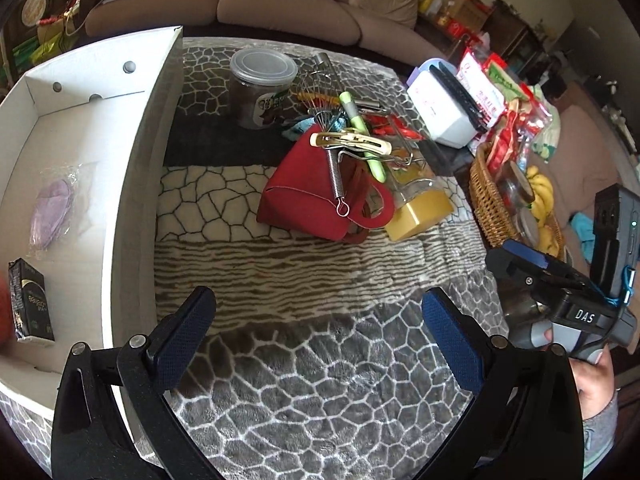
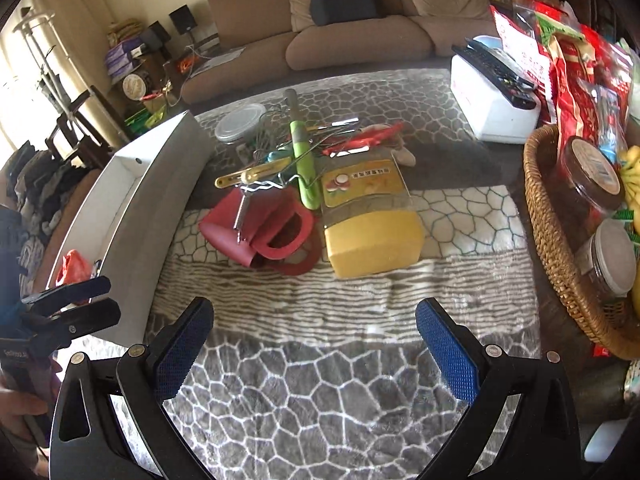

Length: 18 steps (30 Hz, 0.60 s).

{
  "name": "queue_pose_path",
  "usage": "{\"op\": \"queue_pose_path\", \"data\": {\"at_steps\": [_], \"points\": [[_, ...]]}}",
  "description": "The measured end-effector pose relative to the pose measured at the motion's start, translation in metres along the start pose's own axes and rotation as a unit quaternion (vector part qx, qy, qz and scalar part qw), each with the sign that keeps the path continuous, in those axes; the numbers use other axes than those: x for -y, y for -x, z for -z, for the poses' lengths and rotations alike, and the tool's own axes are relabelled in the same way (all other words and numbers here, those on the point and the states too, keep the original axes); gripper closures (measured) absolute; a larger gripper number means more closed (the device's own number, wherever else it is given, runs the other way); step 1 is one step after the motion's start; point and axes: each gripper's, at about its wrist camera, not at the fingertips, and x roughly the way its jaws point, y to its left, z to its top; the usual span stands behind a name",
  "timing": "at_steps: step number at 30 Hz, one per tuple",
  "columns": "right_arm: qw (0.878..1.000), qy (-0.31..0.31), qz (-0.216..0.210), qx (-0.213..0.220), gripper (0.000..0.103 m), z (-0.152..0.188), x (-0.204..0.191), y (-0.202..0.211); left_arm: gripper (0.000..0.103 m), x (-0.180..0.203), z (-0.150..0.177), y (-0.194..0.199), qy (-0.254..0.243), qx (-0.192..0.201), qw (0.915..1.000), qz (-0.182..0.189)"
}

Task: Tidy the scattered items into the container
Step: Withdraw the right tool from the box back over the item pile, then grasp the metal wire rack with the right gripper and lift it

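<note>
A white cardboard box [image 1: 132,184] stands at the left; it also shows in the right wrist view [image 2: 132,216]. Inside lie a purple item in clear wrap [image 1: 52,212], a small black carton [image 1: 30,304] and an orange-red item [image 2: 72,268]. A pile sits mid-table: a red pouch [image 1: 308,200], a yellow-lidded clear jar [image 1: 420,212] on its side, a green-handled tool [image 1: 362,136], a metal whisk [image 1: 320,96], a cream hair clip [image 1: 352,142] and a round dark jar [image 1: 262,88]. My left gripper [image 1: 320,336] is open and empty above the cloth. My right gripper [image 2: 316,344] is open and empty, nearer than the pile.
A wicker basket [image 2: 548,240] with jars, bananas and snack bags stands at the right. A white device [image 2: 492,100] with a remote on it sits behind it. A patterned cloth [image 2: 320,400] covers the table. A brown sofa [image 2: 344,36] lies beyond.
</note>
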Motion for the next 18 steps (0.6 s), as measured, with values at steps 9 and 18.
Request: {"op": "queue_pose_path", "data": {"at_steps": [9,18], "points": [[0.995,-0.069,-0.072,0.024,0.000,-0.033,0.037,-0.014,0.000,-0.009,-0.050,-0.037,0.022,0.007,0.9996,0.014],[0.965,-0.176,-0.193,0.028,0.000,-0.085,0.061,-0.039,0.000,-0.023,-0.093,-0.067,0.051,0.014,0.9983,0.023]]}}
